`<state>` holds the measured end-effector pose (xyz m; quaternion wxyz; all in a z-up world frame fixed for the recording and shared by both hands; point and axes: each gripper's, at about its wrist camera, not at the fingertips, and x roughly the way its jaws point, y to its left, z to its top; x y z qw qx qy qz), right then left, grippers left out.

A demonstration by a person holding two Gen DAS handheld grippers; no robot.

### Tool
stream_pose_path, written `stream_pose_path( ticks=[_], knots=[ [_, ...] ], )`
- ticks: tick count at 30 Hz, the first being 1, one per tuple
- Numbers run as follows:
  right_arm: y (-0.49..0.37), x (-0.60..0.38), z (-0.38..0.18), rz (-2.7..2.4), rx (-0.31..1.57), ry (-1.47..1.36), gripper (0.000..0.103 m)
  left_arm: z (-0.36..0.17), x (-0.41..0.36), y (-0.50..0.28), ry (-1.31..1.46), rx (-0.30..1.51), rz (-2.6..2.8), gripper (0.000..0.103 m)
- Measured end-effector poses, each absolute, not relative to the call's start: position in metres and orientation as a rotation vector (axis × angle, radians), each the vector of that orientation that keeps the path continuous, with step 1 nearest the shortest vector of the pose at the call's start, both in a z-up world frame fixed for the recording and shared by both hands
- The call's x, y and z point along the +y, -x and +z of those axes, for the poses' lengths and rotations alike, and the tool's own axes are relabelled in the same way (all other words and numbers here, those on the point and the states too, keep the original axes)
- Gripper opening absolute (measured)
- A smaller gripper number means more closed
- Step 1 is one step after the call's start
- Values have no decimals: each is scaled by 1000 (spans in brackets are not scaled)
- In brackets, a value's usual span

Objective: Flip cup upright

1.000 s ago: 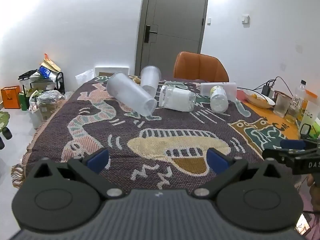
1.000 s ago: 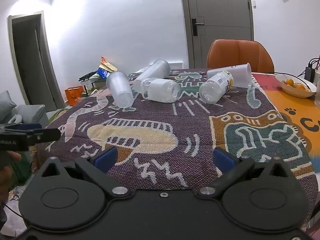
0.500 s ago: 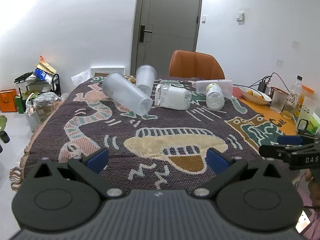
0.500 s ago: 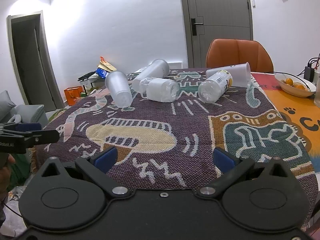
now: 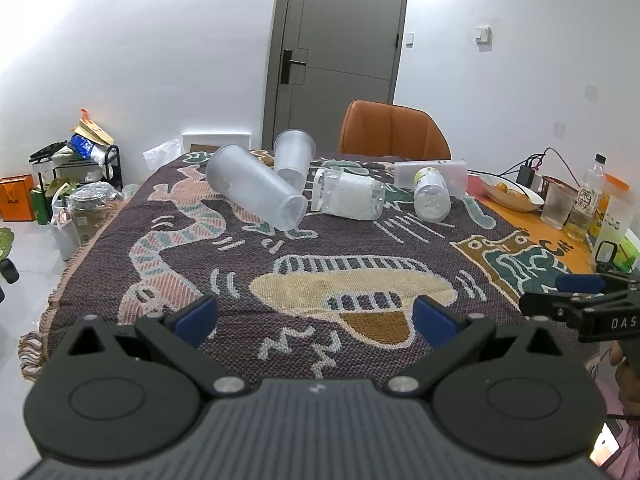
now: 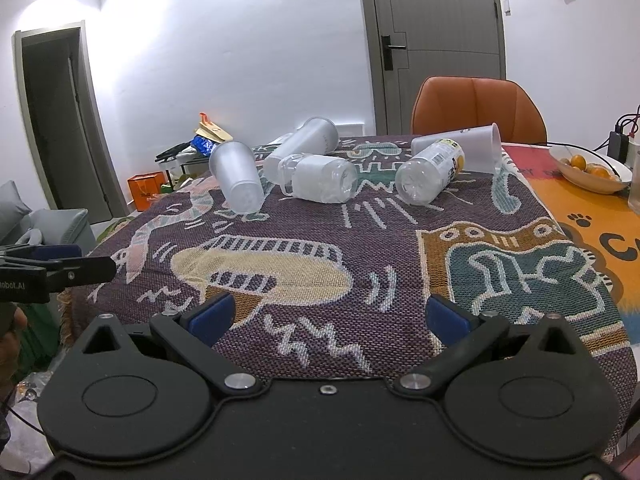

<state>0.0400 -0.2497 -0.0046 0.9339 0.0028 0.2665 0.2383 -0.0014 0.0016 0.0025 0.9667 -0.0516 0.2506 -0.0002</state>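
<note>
You've got bright, even indoor light in both wrist views, probably from a ceiling fixture out of frame. Expect blown-out glare on the white plaster wall (image 5: 132, 40) upper left, and again on it (image 6: 200, 20) in the right view. Shadows under the frosted translucent plastic cups (image 5: 256, 190) are soft and short. Focus is sharp across the purple patterned woven tablecloth (image 6: 360, 248). Fisheye bends the grey panelled door (image 5: 340, 52) and darkens your frame corners. No motion blur. The black gripper housings read nearly featureless at the bottom.

near blanket (image 5: 360, 248): open | far: cups (image 5: 256, 190), bottles (image 5: 348, 198) crowded, touching
</note>
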Motion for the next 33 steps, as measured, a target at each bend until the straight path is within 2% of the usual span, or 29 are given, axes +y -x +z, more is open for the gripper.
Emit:
stream_pose_path(
  ticks=[33],
  knots=[
    [-38, -250, 0, 486, 531, -6, 103, 3, 0, 3, 102, 503, 9, 103]
  ],
)
